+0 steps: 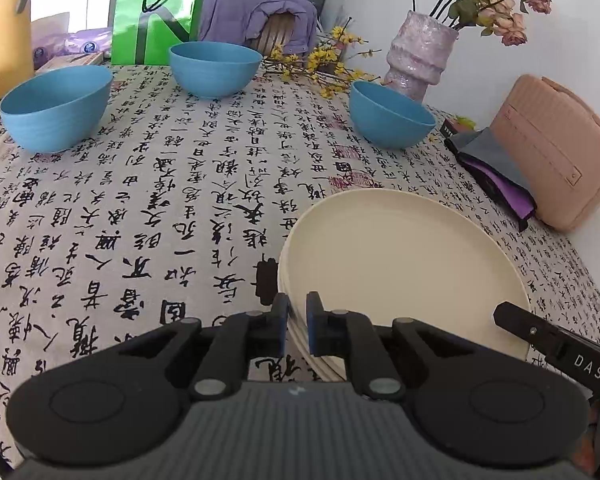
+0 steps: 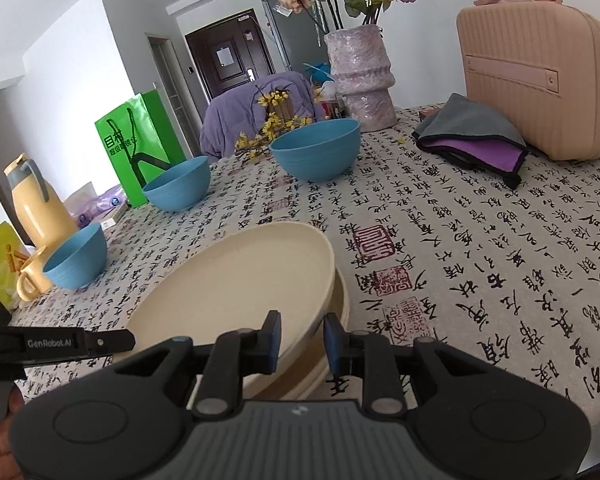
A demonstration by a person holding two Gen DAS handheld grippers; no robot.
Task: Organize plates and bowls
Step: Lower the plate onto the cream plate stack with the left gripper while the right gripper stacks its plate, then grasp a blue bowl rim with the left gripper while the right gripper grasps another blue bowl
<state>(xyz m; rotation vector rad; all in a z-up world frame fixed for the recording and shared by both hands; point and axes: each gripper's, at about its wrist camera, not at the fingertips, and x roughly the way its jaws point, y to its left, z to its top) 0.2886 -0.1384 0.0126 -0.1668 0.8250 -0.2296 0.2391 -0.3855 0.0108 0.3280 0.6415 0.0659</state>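
The plates [image 1: 404, 264] were already in one stack on the table [image 1: 140, 208], near its front edge and toward the right side. In the right wrist view the top plate [image 2: 236, 280] sat tilted, its right edge higher than the plate under it, so the stack was not neat yet. The three blue bowls were still apart: one bowl [image 1: 56, 108] near the left edge, one bowl [image 1: 215, 68] near the far edge, and one bowl [image 1: 390, 116] further right, by the vase [image 1: 420, 56]. I think the plates were almost done and the bowls still had to be put together. The left gripper [image 1: 298, 322] pointed down at the near left rim of the stack, and its pads pinched that rim. The right gripper [image 2: 302, 340] pointed down at the near right rim. Its jaws stood a little apart around the top plate's rim, and I could not tell if the pads still pressed on it.
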